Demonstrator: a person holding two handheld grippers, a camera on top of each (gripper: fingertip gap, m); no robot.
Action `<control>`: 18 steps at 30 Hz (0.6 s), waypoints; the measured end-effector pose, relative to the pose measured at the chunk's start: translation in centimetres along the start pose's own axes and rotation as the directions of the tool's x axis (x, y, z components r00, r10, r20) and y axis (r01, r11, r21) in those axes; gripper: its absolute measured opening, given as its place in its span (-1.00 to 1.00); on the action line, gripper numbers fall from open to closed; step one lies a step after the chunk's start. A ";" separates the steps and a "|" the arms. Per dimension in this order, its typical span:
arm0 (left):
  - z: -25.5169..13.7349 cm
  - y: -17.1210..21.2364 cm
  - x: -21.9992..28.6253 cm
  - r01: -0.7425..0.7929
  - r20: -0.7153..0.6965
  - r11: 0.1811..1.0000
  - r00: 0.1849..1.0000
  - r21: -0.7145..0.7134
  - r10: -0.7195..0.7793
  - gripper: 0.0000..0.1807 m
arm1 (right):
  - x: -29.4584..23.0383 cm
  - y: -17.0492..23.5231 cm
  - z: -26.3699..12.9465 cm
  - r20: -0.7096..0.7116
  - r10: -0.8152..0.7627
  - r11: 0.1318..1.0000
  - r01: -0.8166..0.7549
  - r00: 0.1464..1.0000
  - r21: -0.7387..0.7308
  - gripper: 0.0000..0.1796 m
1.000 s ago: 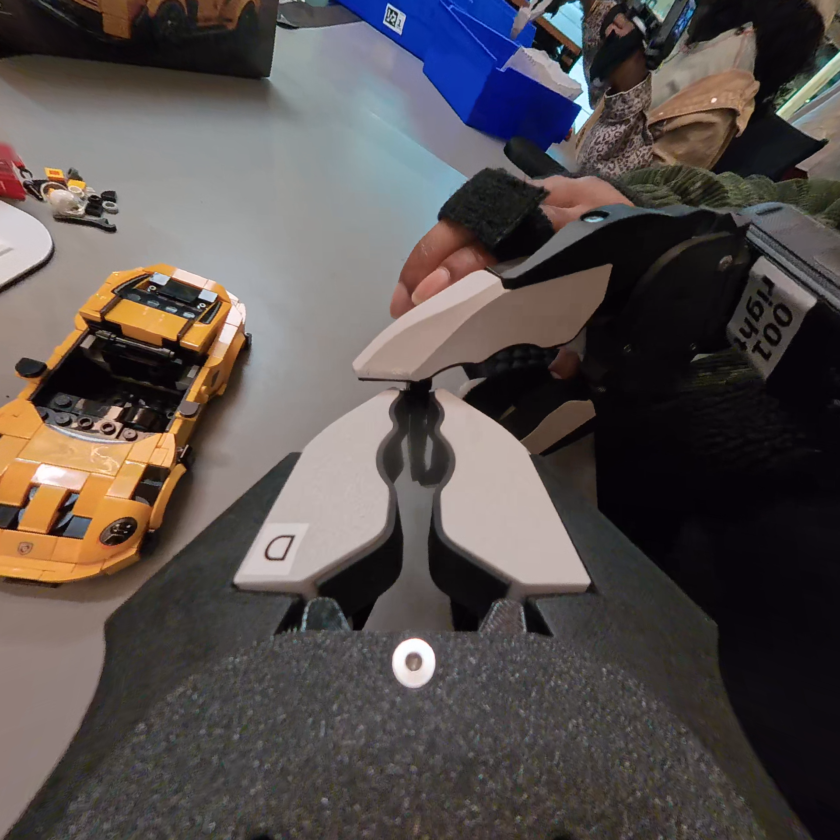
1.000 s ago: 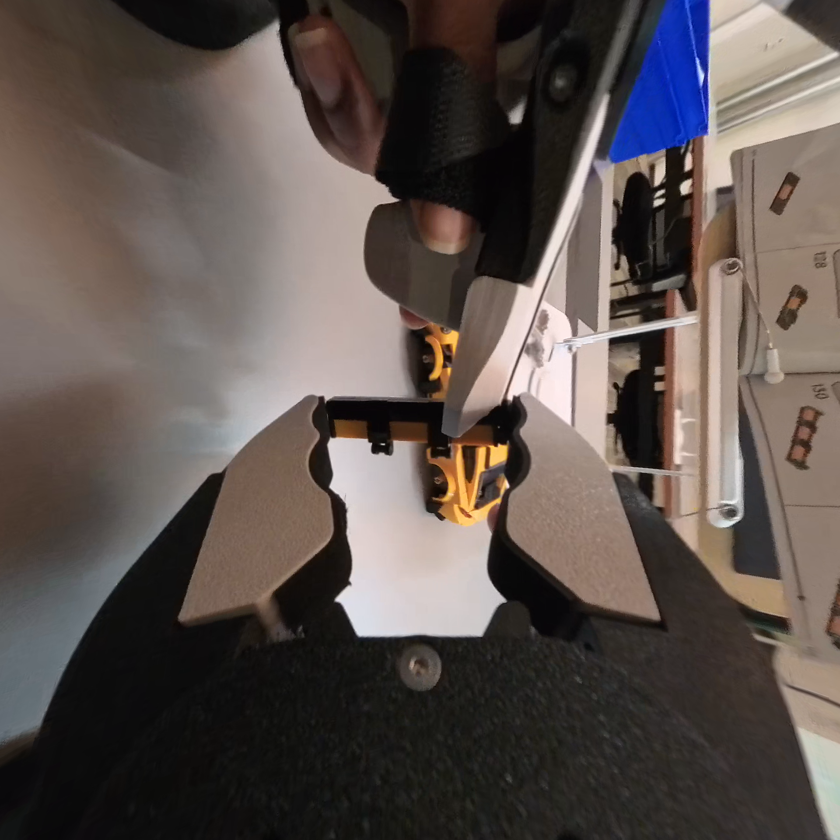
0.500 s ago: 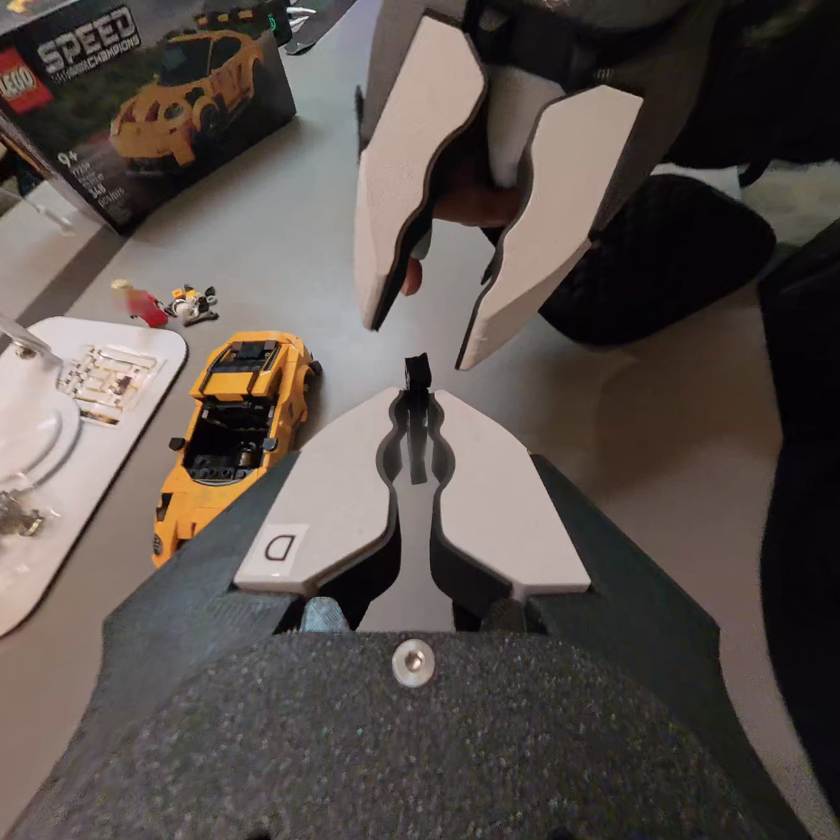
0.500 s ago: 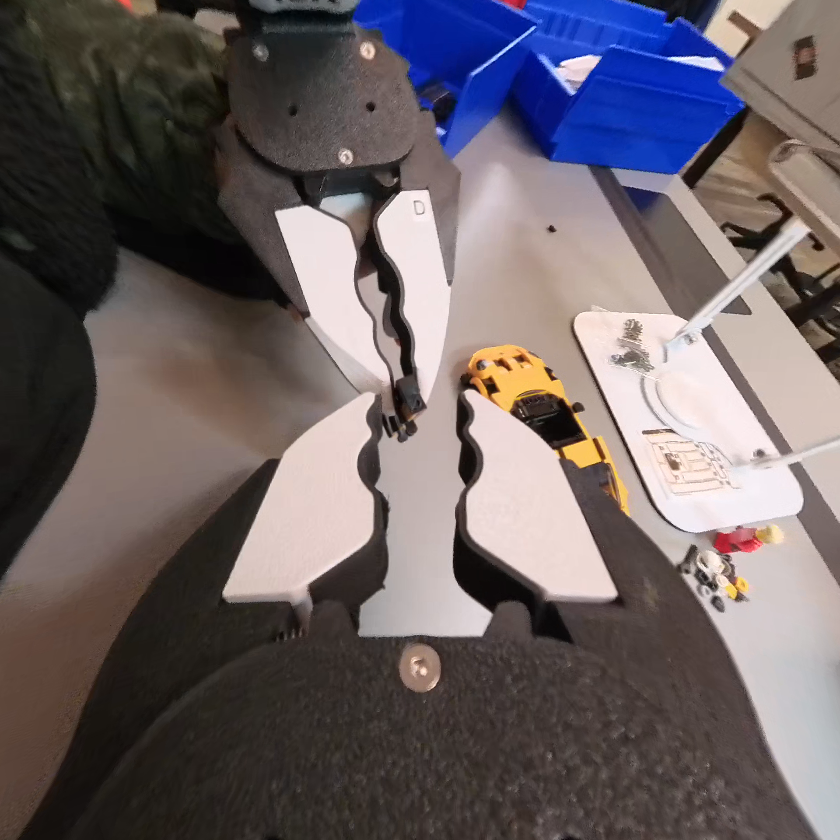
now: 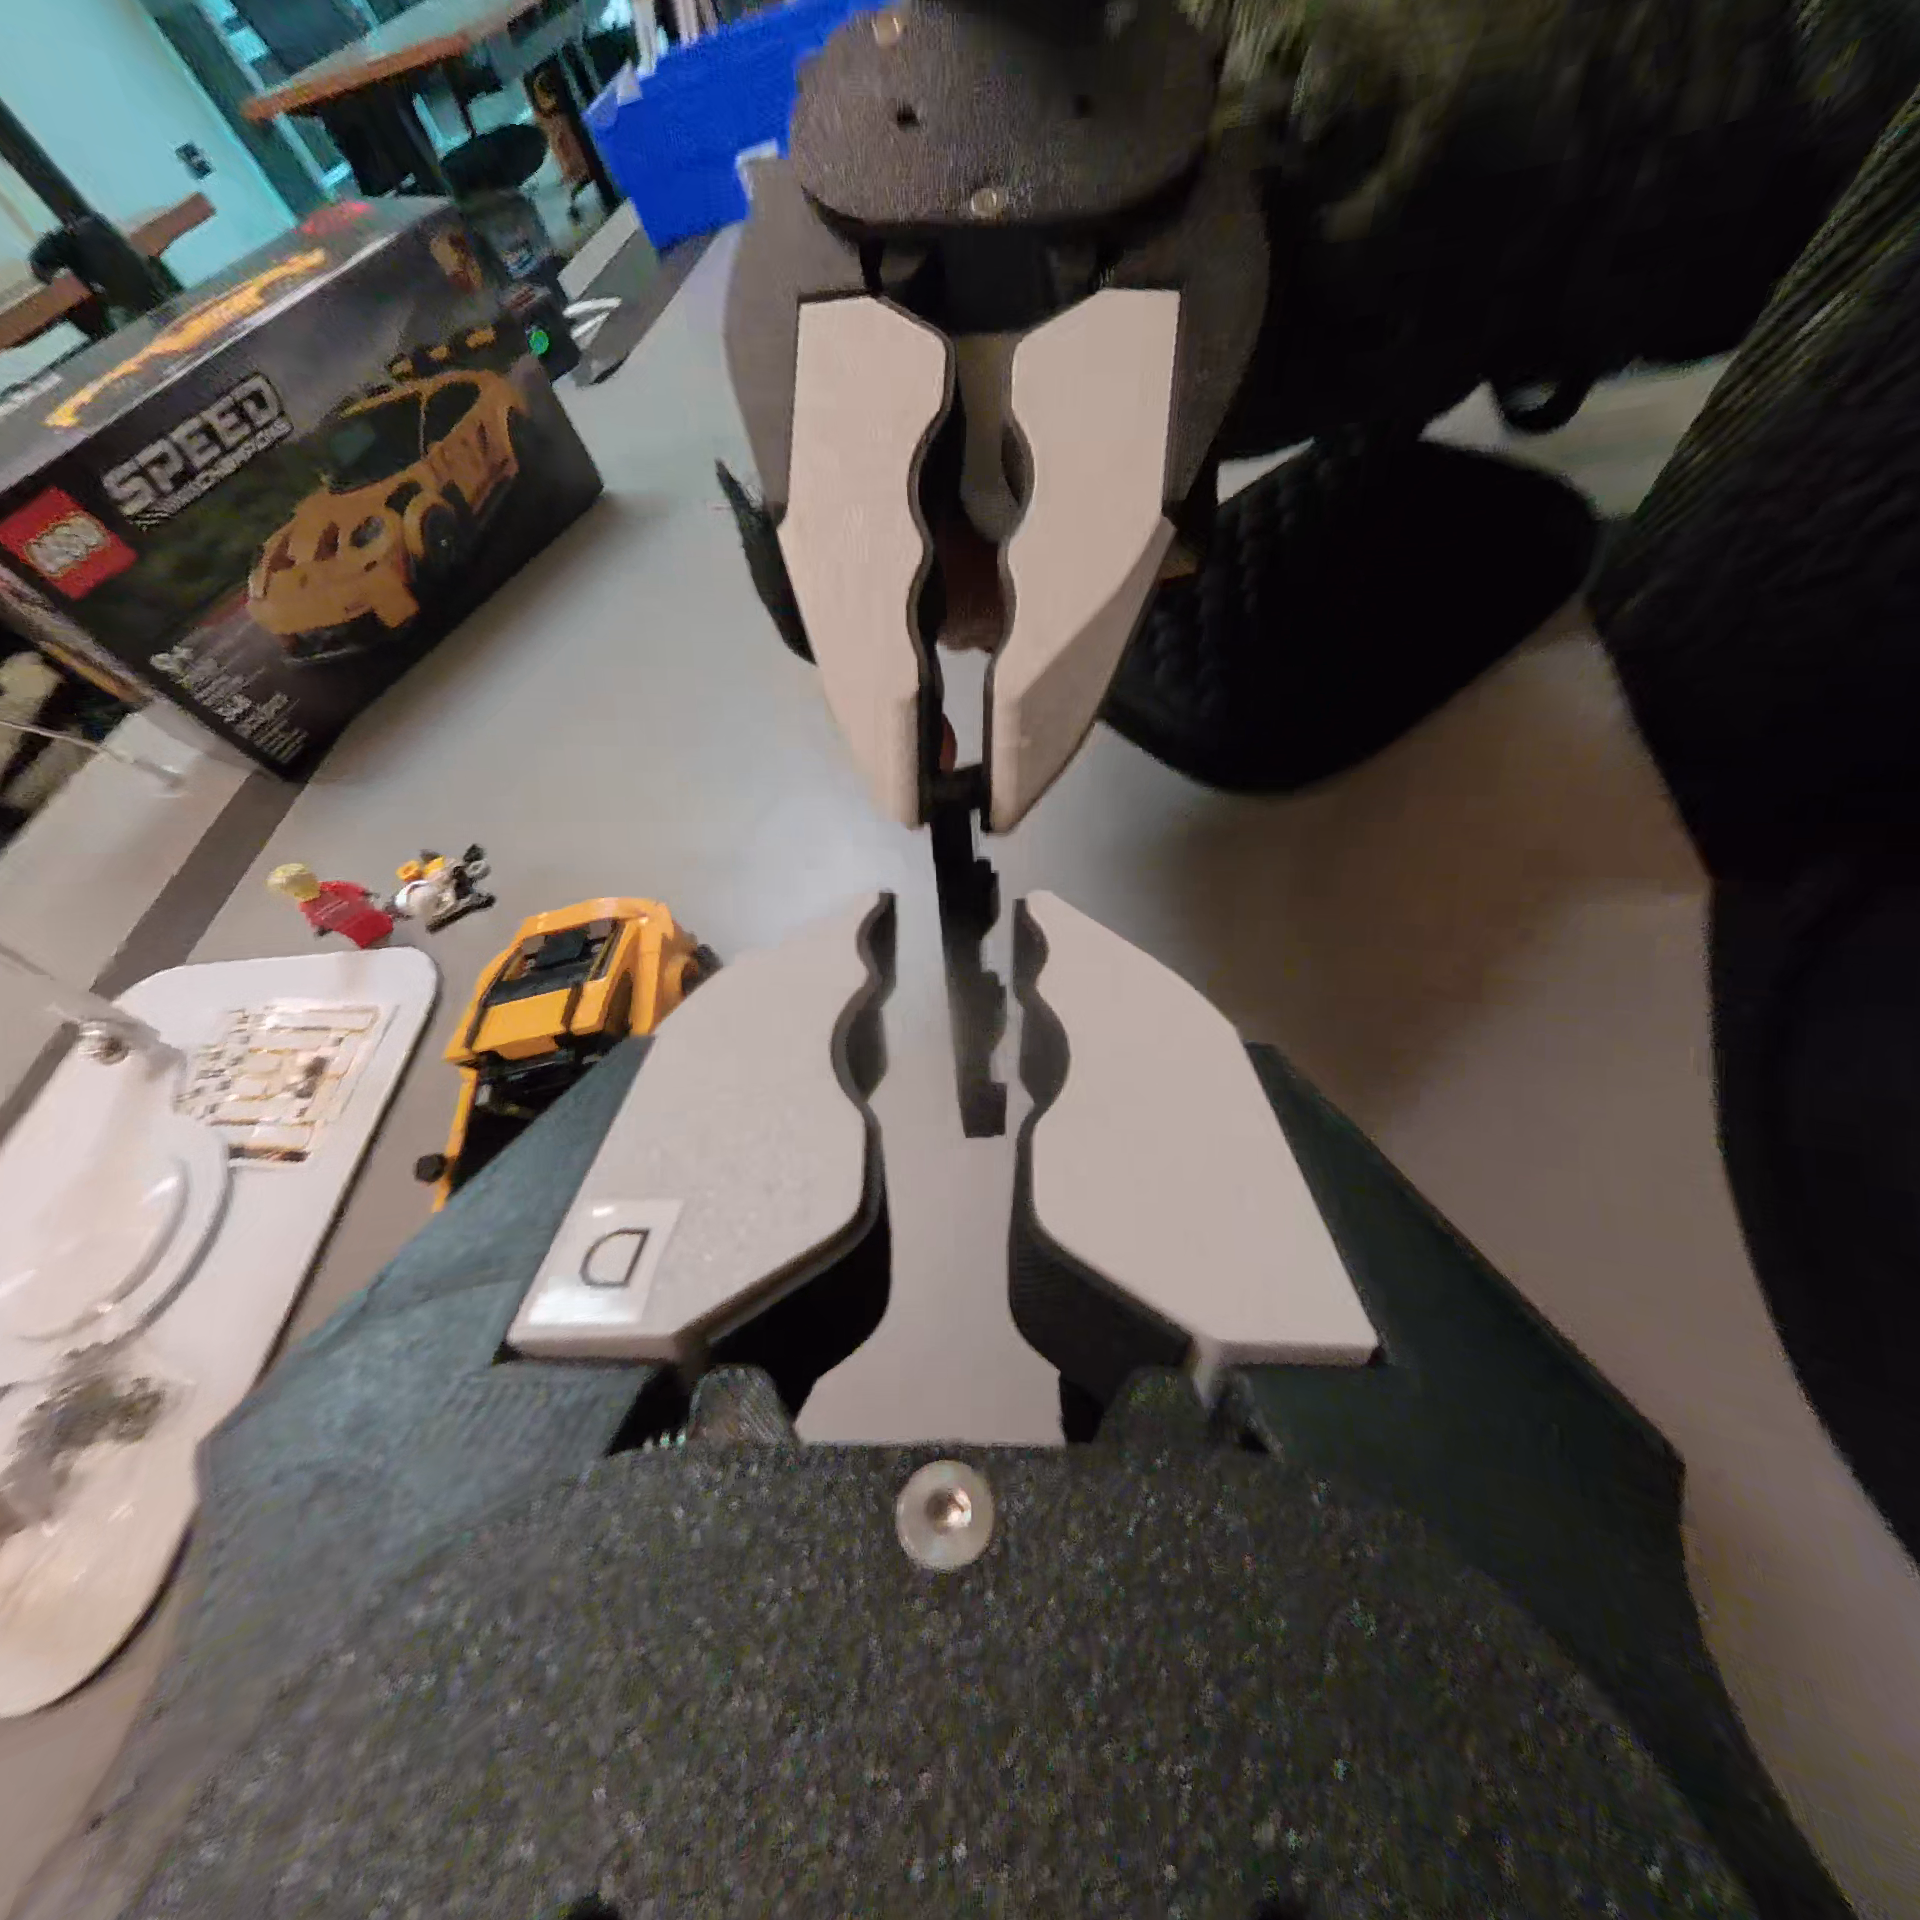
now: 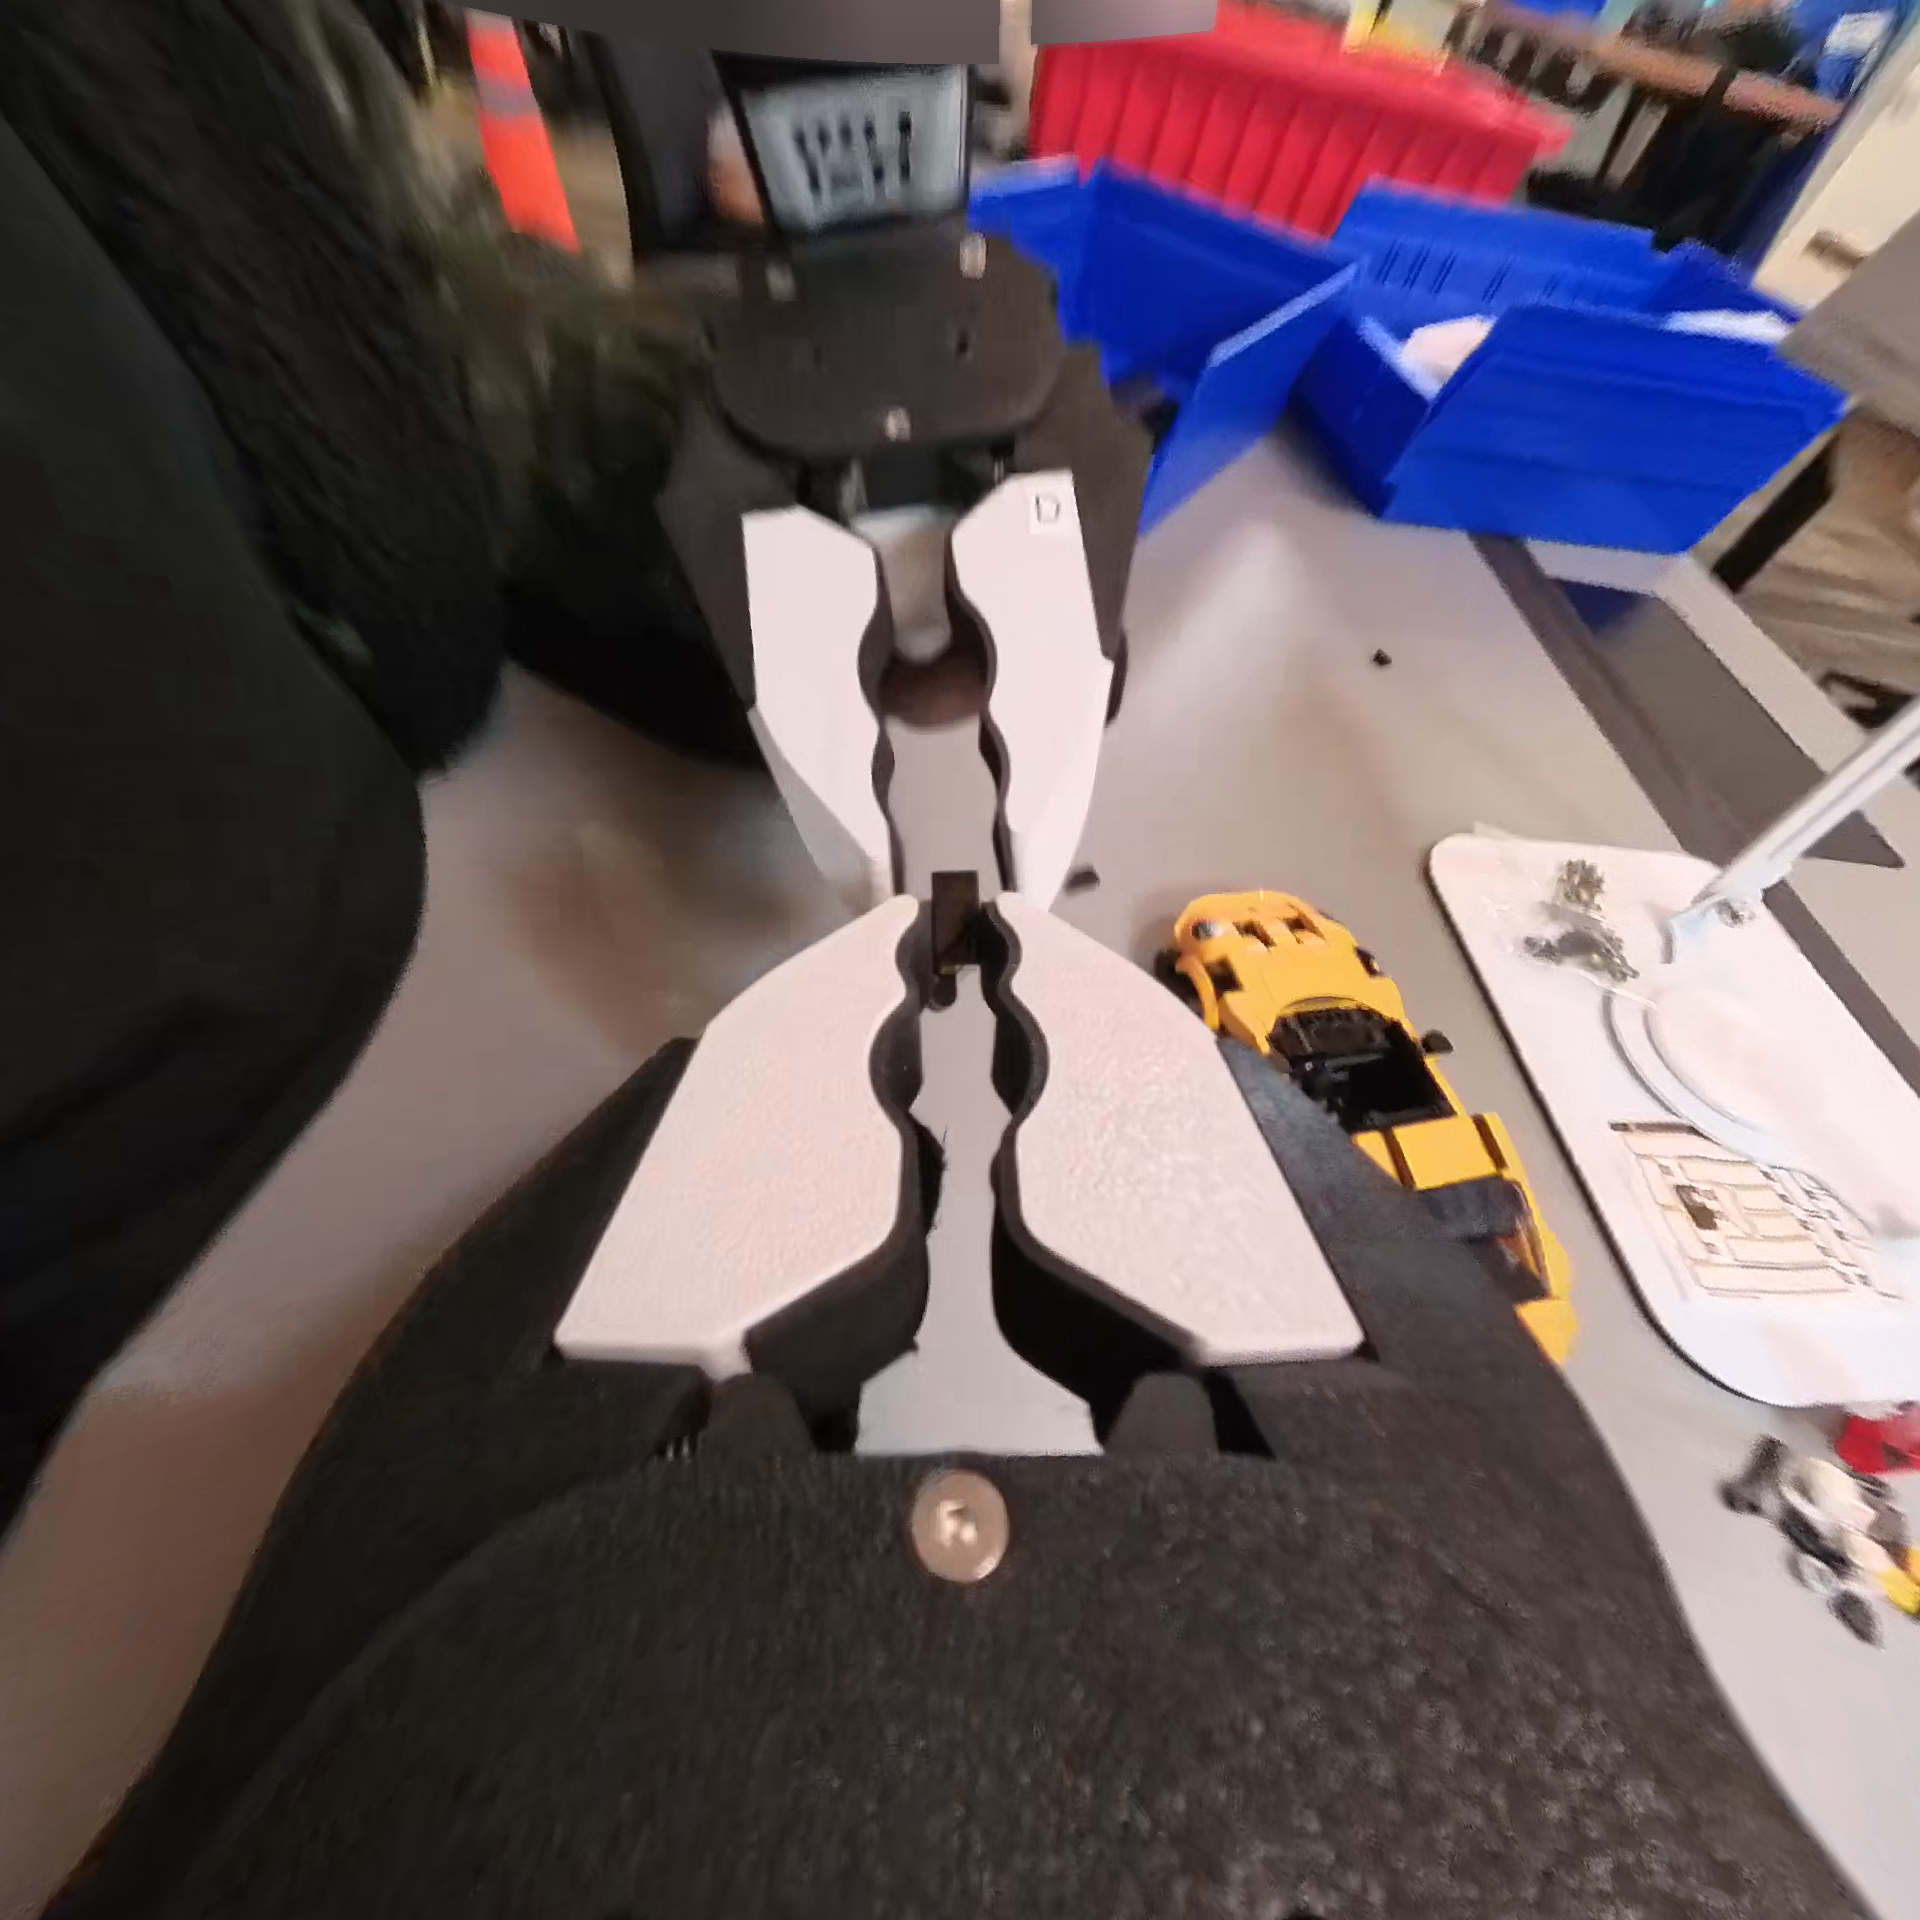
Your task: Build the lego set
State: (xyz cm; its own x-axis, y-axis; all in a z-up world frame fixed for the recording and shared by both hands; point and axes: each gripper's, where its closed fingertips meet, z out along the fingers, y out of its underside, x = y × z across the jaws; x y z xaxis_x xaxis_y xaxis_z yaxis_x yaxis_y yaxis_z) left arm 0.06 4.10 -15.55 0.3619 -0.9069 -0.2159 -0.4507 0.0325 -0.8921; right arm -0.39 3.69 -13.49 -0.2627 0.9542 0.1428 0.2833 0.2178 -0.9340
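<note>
A thin black Lego piece hangs in the air between my two grippers, which face each other tip to tip. My right gripper is shut on one end of the piece; it also shows in the left wrist view. My left gripper is open, and the piece's other end lies in the gap between its fingers. It appears opposite in the right wrist view, jaws apart. The partly built yellow Lego car sits on the grey table, to the side.
The set's box stands at the back left. A white tray holds a sticker sheet and small parts. A minifigure and loose pieces lie by the car. Blue bins stand along the table's far edge. A person's dark sleeves are close by. Less than 4 cm separates the two grippers' tips.
My right gripper has closed on the black piece that my left gripper held. My left gripper has opened and let go of it. Both grippers have drawn into line.
</note>
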 end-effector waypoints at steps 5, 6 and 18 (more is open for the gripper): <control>-1.0 -1.9 0.1 0.126 -0.089 0.982 0.989 0.143 -0.114 -0.80 | 0.3 -2.7 -1.9 0.038 0.160 0.947 -0.164 0.986 0.277 -0.91; -1.1 -2.1 0.2 0.125 -0.092 0.980 0.990 0.157 -0.112 -0.85 | 0.3 -2.9 -2.0 0.048 0.171 0.937 -0.178 0.984 0.301 -0.91; -0.8 -0.3 0.4 0.029 -0.047 0.999 0.998 -0.016 -0.030 -0.89 | -0.1 -1.8 -2.3 -0.023 0.062 0.989 -0.058 0.998 0.135 -0.97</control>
State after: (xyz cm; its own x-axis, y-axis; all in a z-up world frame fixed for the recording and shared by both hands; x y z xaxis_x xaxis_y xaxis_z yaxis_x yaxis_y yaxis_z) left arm -0.30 3.38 -15.03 0.3367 -0.9260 -0.1706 -0.4530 -0.0005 -0.8915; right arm 1.22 3.68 -11.11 -0.2239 0.9702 0.0923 0.1707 0.1322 -0.9764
